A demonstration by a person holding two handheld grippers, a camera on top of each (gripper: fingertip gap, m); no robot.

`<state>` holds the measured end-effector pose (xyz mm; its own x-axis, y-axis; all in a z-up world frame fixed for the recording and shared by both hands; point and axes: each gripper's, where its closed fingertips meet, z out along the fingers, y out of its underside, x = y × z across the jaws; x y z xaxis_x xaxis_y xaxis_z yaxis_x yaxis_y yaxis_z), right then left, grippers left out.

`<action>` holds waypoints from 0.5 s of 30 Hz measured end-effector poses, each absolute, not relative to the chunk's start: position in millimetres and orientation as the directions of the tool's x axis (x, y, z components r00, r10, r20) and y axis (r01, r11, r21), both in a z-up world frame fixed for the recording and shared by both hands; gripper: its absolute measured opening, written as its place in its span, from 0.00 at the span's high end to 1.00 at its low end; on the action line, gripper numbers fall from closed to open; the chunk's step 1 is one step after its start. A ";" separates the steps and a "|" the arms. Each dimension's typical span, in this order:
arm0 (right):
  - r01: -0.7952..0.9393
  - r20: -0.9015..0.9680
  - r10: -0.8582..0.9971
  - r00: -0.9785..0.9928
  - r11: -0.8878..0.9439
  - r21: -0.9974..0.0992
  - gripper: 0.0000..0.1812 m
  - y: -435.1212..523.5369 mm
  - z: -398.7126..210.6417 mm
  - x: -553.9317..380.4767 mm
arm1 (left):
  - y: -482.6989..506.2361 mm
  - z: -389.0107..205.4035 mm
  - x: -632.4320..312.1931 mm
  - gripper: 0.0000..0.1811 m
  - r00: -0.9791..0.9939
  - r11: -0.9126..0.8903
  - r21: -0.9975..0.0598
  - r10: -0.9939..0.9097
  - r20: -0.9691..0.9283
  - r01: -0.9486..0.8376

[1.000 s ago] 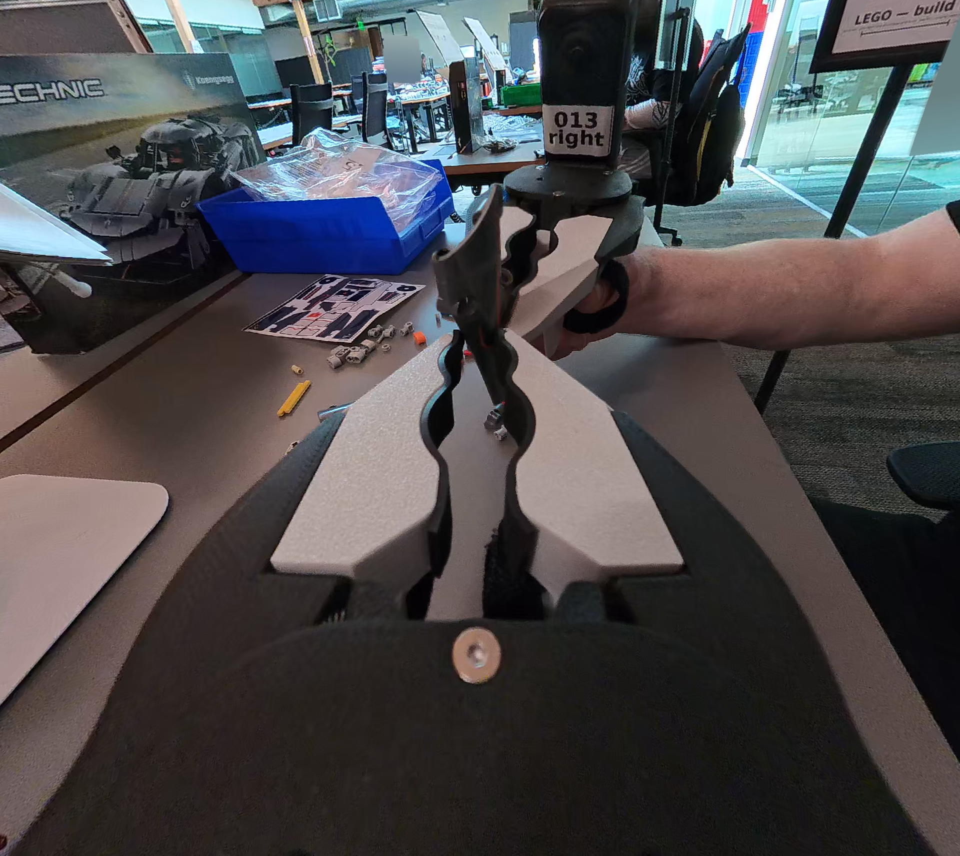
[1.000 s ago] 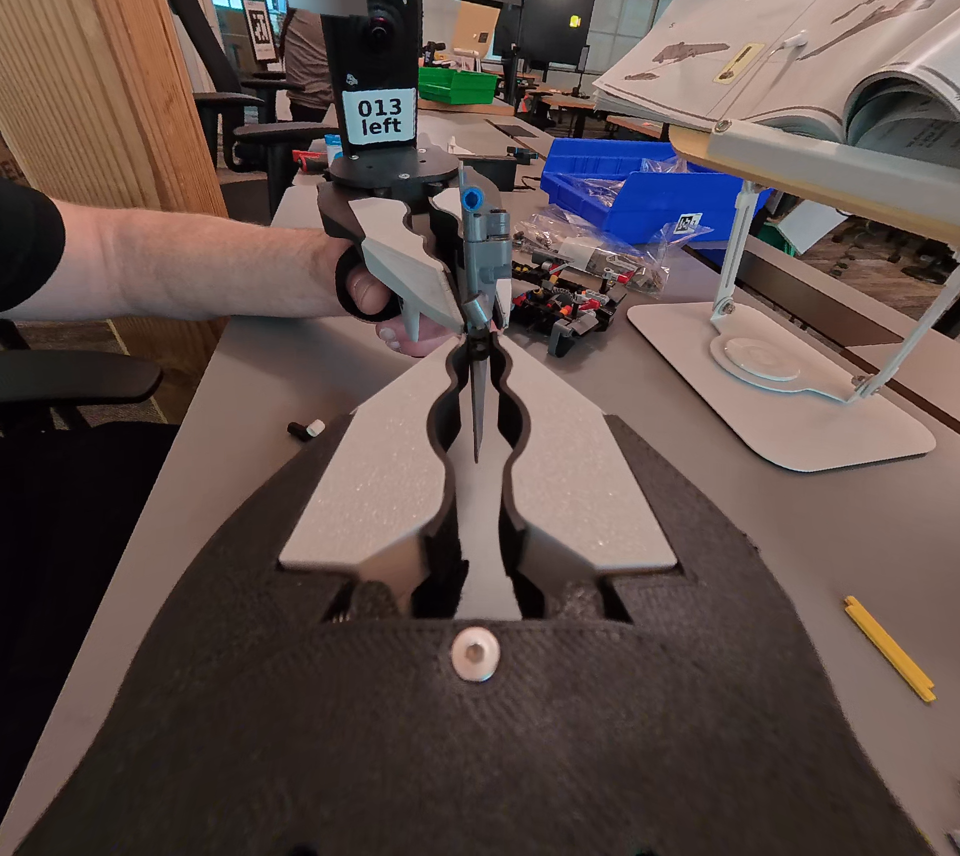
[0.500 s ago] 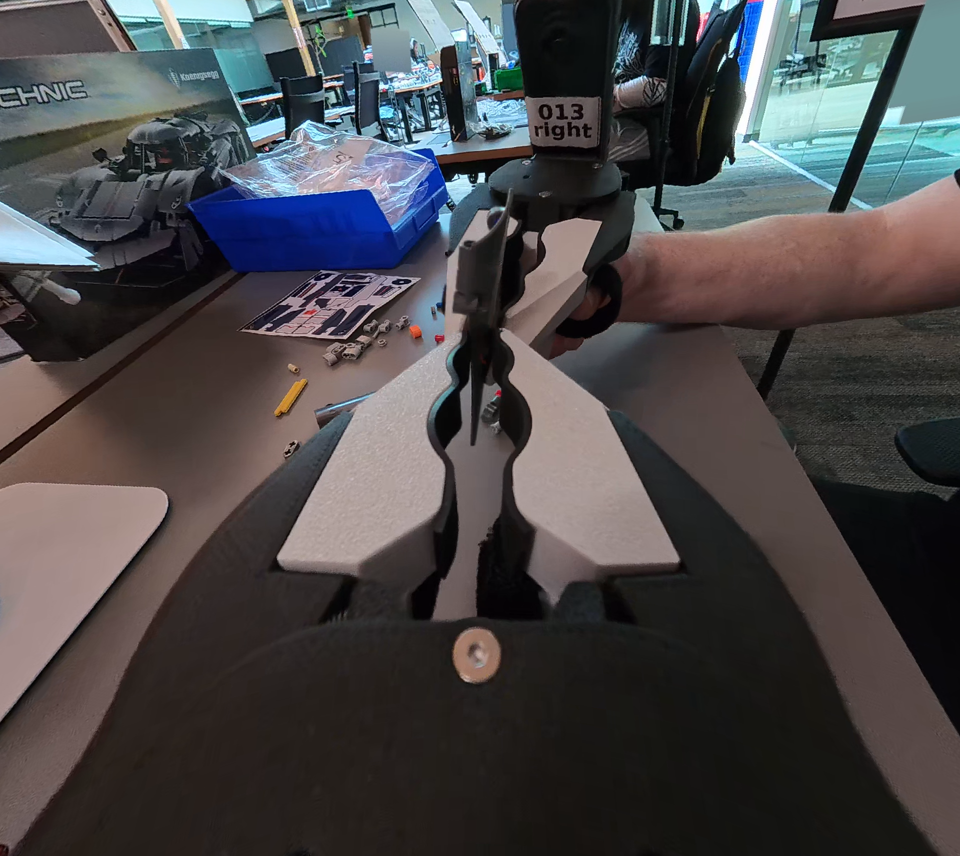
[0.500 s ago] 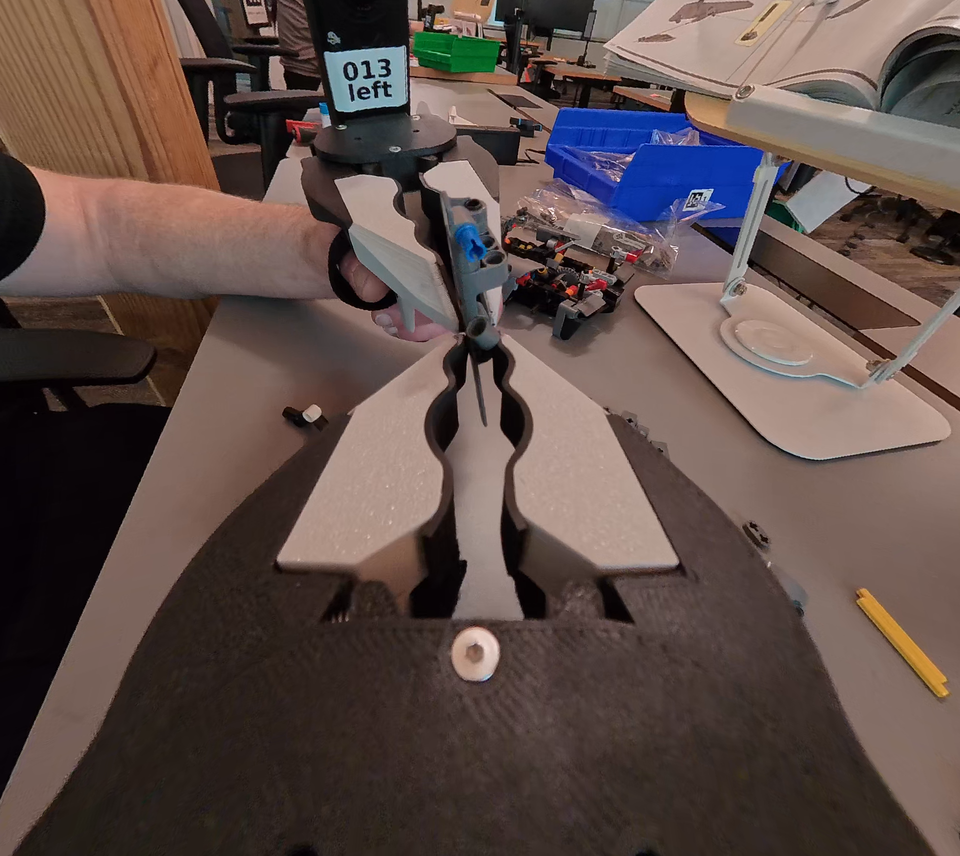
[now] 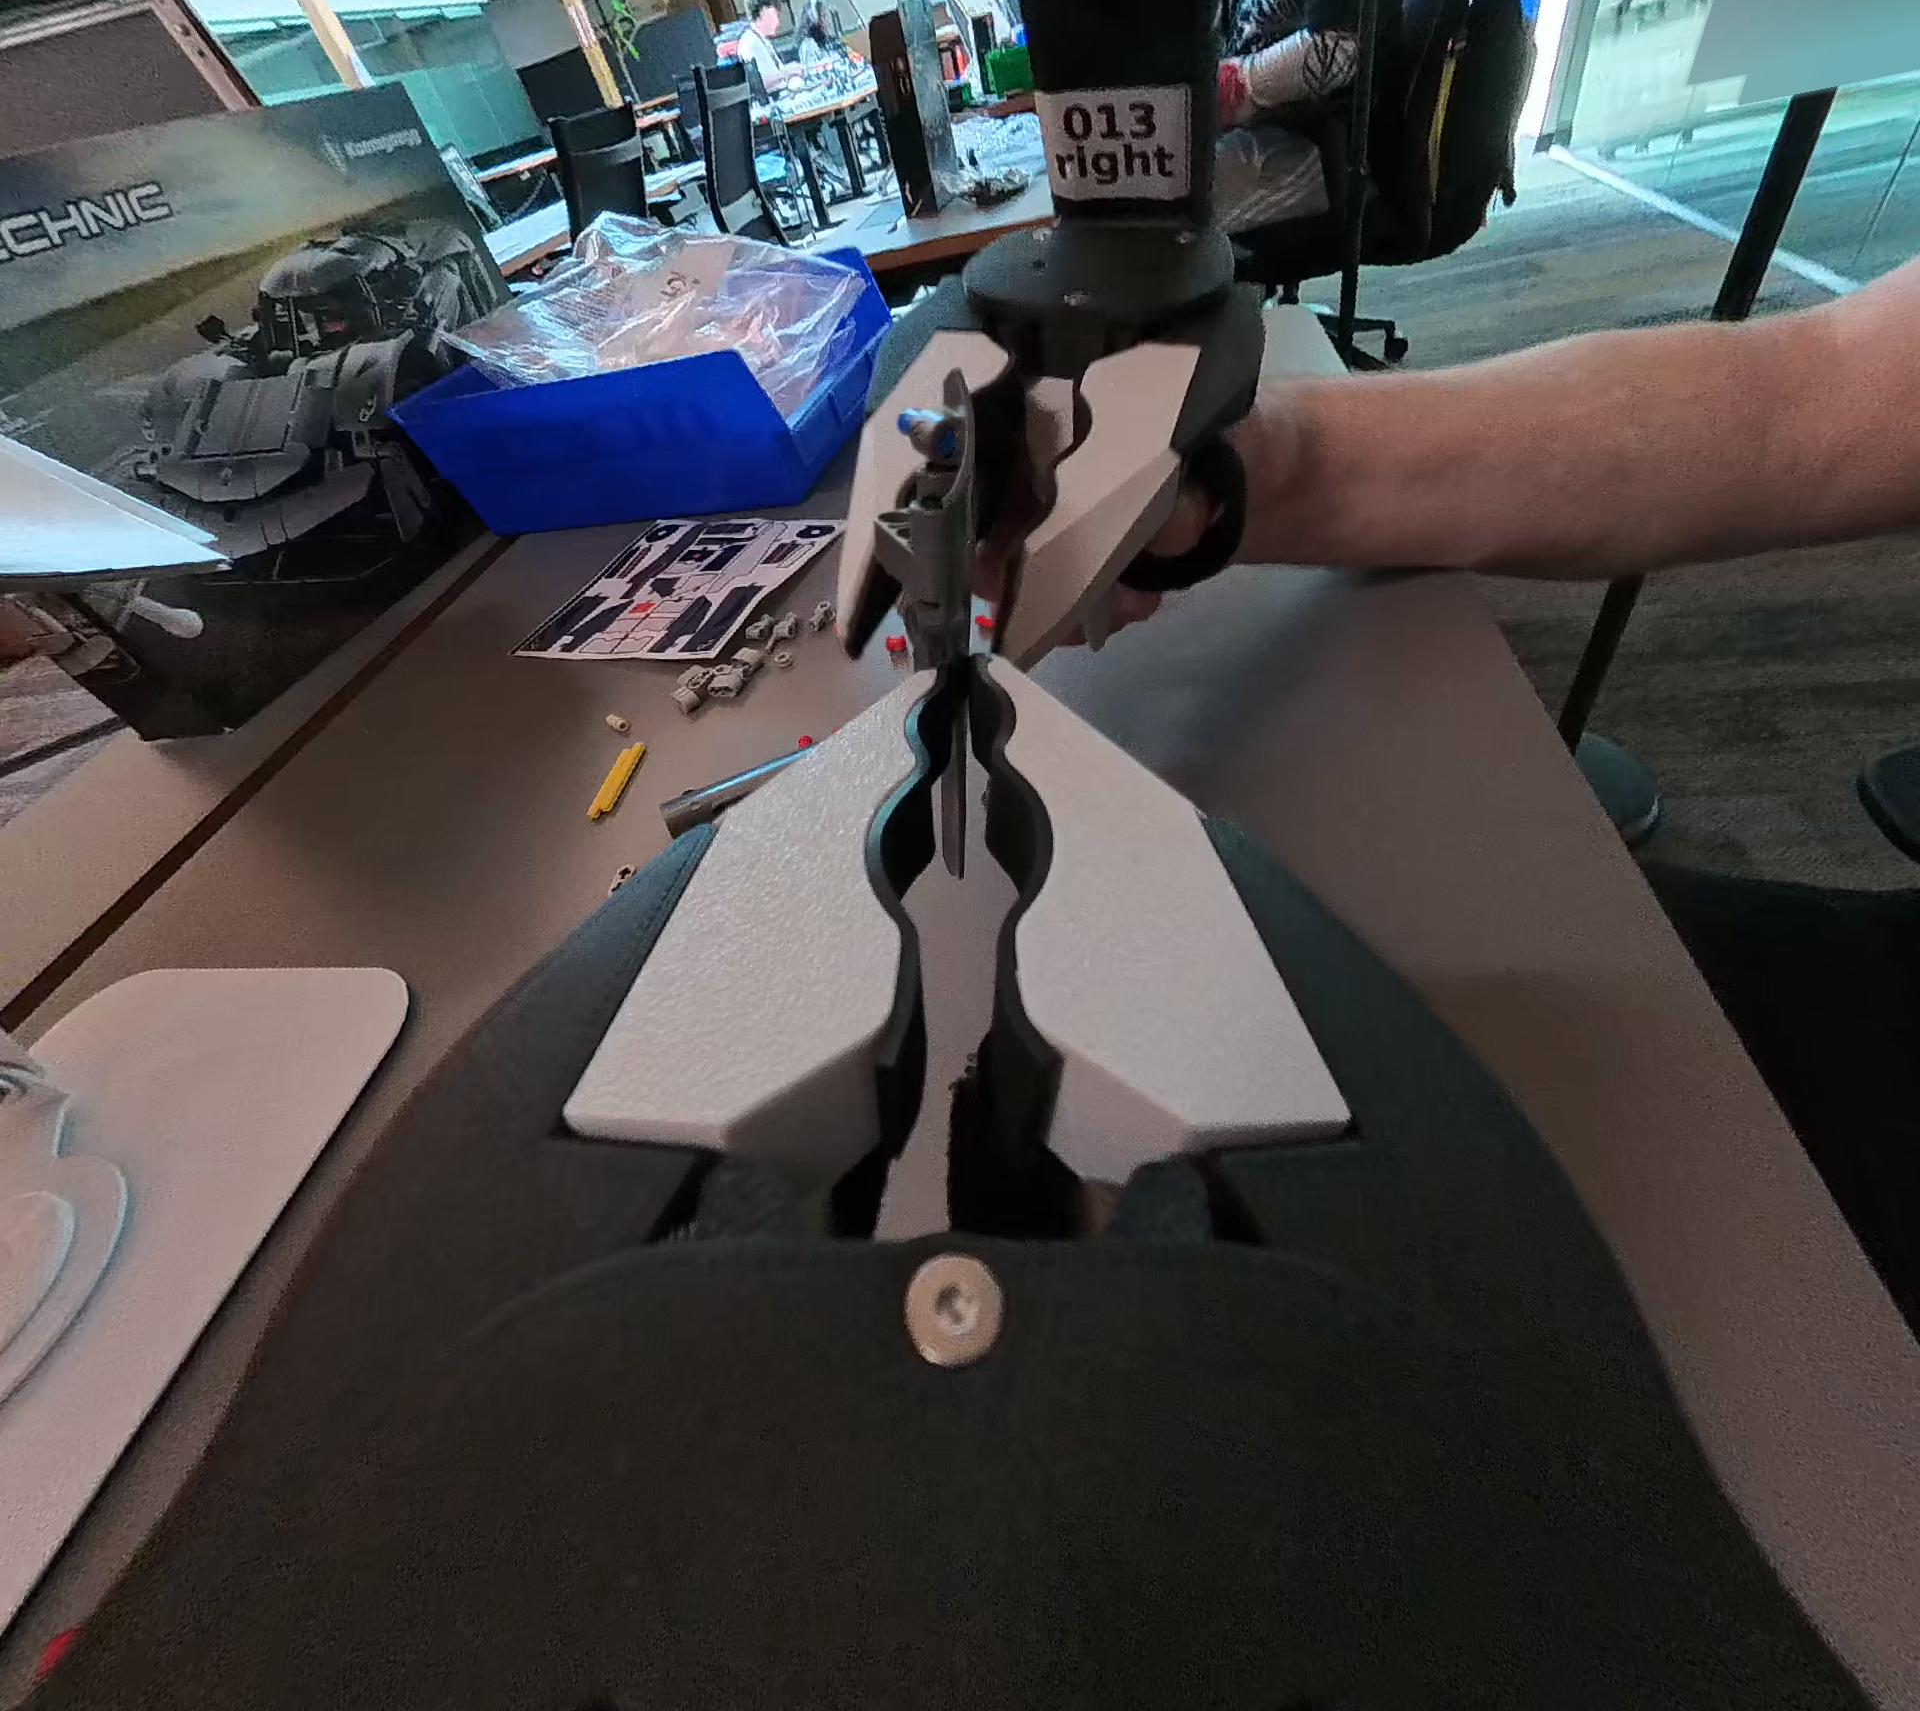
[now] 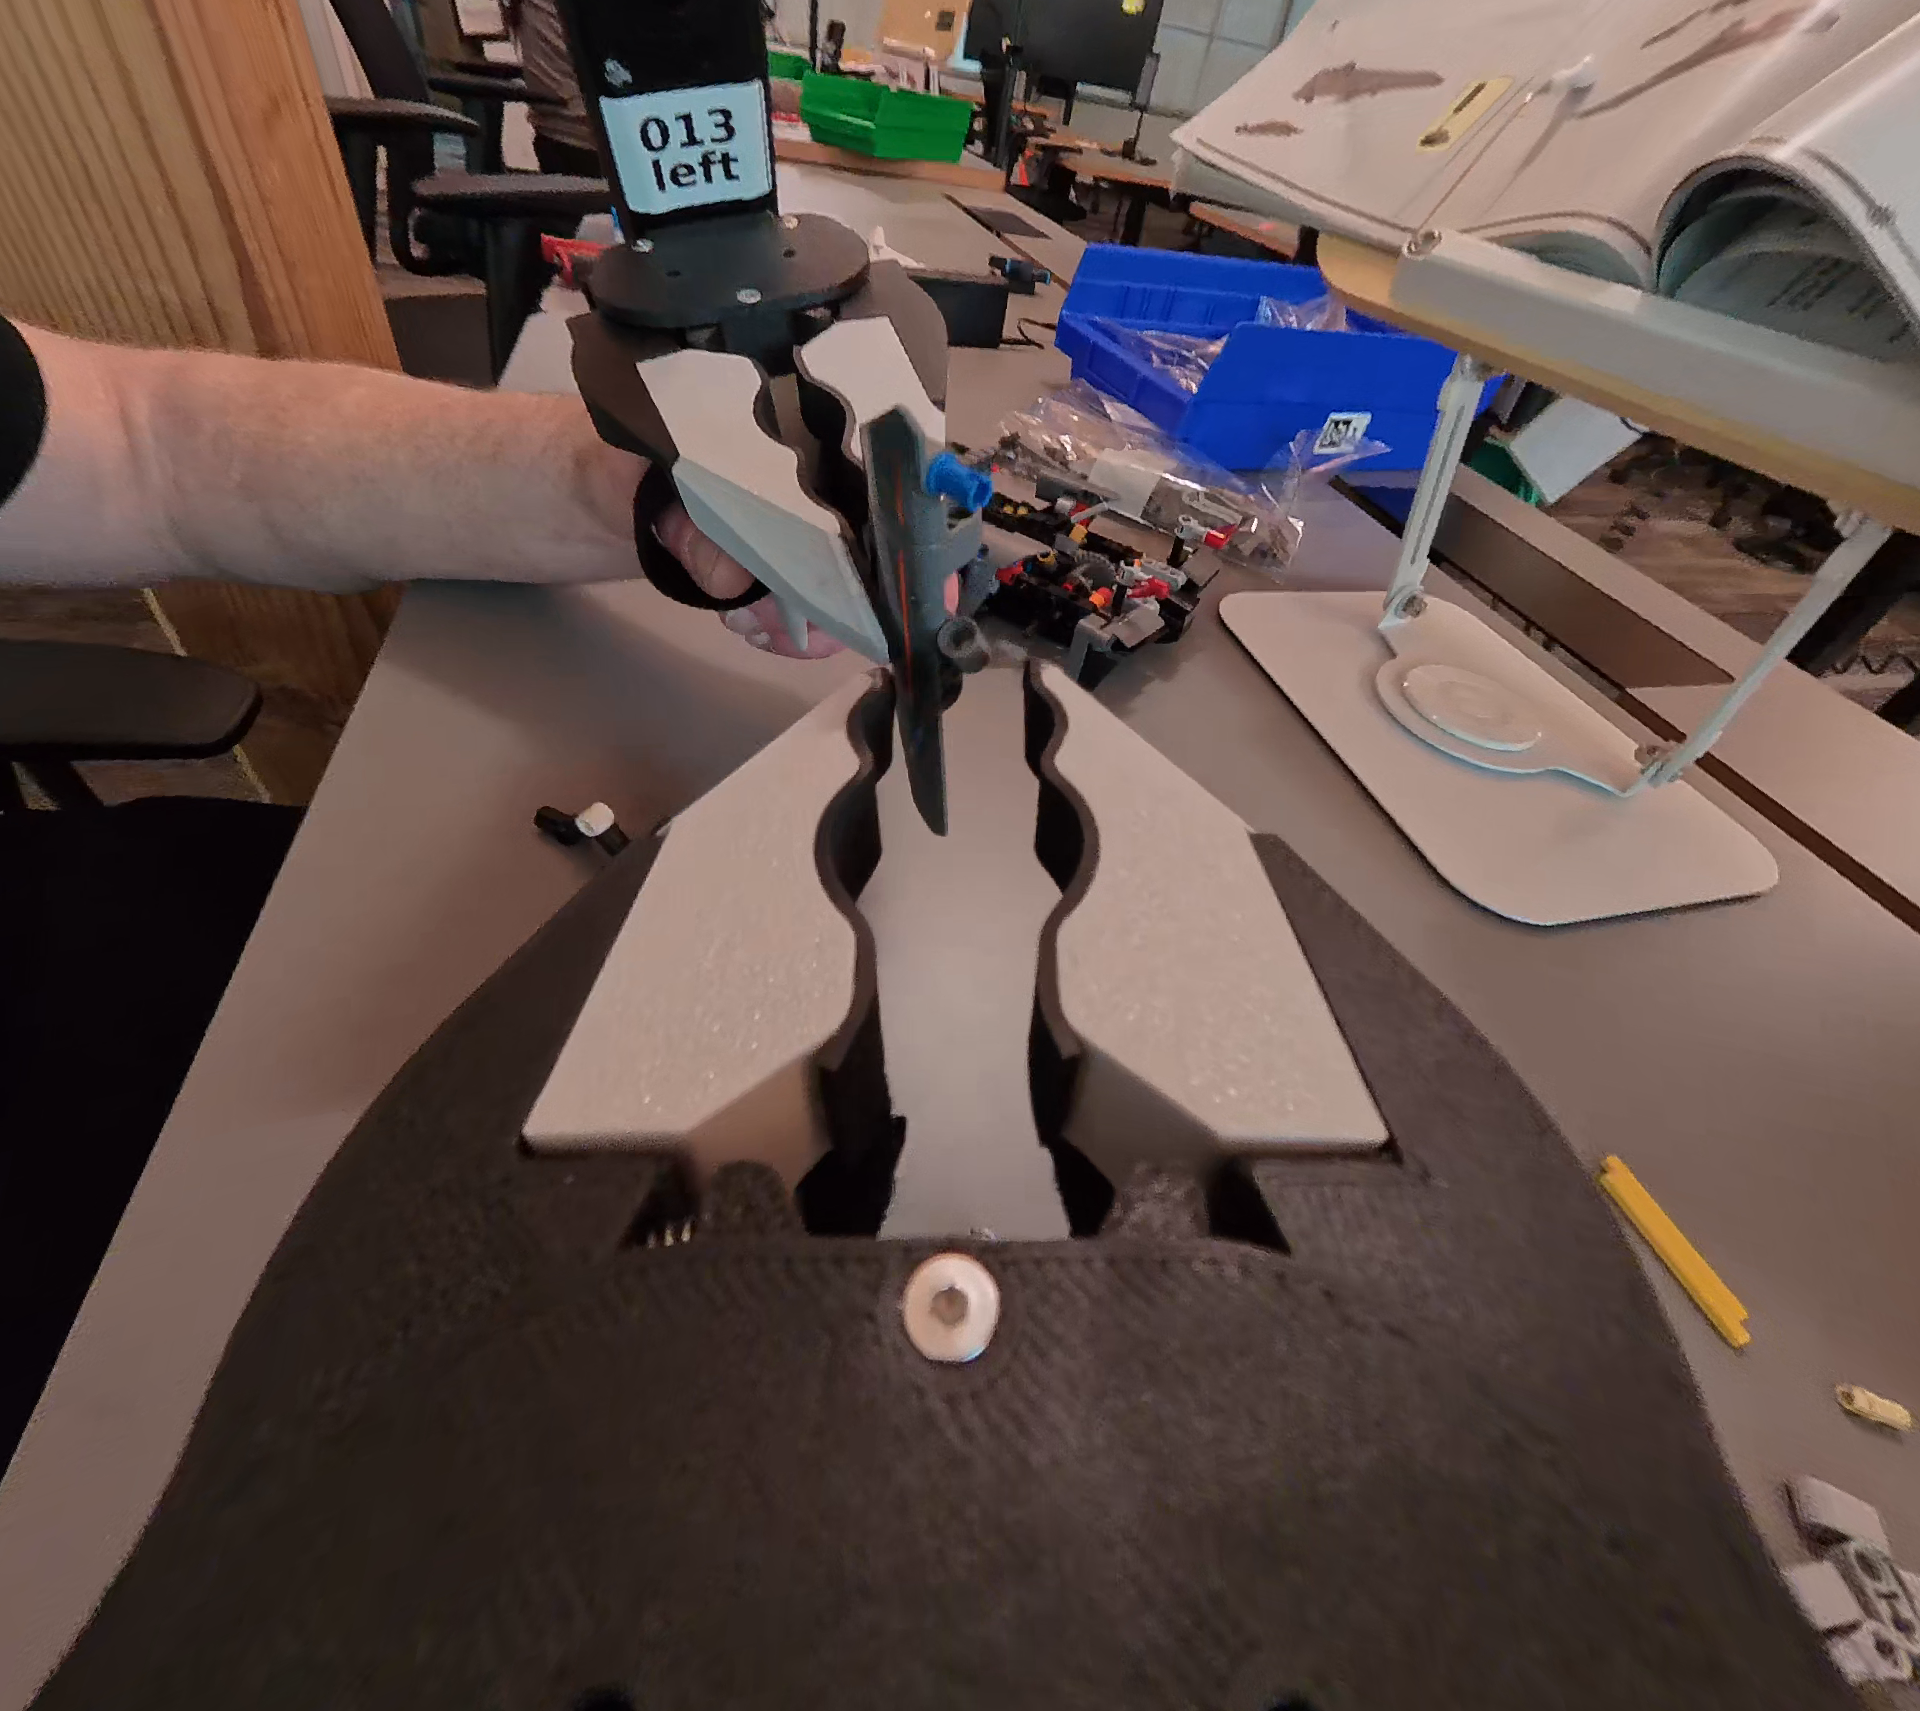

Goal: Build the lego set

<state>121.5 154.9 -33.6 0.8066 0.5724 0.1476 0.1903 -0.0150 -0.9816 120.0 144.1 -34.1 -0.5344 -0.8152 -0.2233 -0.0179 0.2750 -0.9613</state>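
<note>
A thin dark grey lego panel piece (image 5: 940,539) with a blue pin (image 5: 928,430) near its top stands upright between the two grippers. My left gripper (image 5: 956,685) is shut on its lower part, and its thin tip reaches down between the fingers. In the right wrist view the same piece (image 6: 914,612) leans between the spread fingers of my right gripper (image 6: 956,679), which is open. The right gripper's fingers (image 5: 1101,498) also show spread in the left wrist view. A partly built black assembly (image 6: 1091,591) lies on the table behind.
A blue bin (image 5: 644,435) with plastic bags, the set box (image 5: 208,311), a sticker sheet (image 5: 686,586), small grey parts (image 5: 727,679) and a yellow axle (image 5: 615,780) lie to the left. An instruction book on a stand (image 6: 1558,103), its base (image 6: 1507,778) and parts bags (image 6: 1143,477) show in the right wrist view. Left and right tips are no more than a few centimetres apart.
My right gripper has opened and let go of the grey piece. The left gripper still holds it, and the piece has tilted slightly. Both grippers have come a little closer.
</note>
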 end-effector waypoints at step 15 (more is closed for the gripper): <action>0.198 0.181 0.656 0.733 0.049 -0.979 0.94 140.6 -26.5 103.0 | 128.0 -58.5 120.3 1.00 -0.591 0.390 -0.918 -0.759 -0.274 -0.075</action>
<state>103.0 140.6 -26.5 0.7326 0.6562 0.1808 0.1979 0.0488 -0.9790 120.3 128.0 -58.5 -0.5909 -0.7589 -0.2736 -0.0755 0.3896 -0.9179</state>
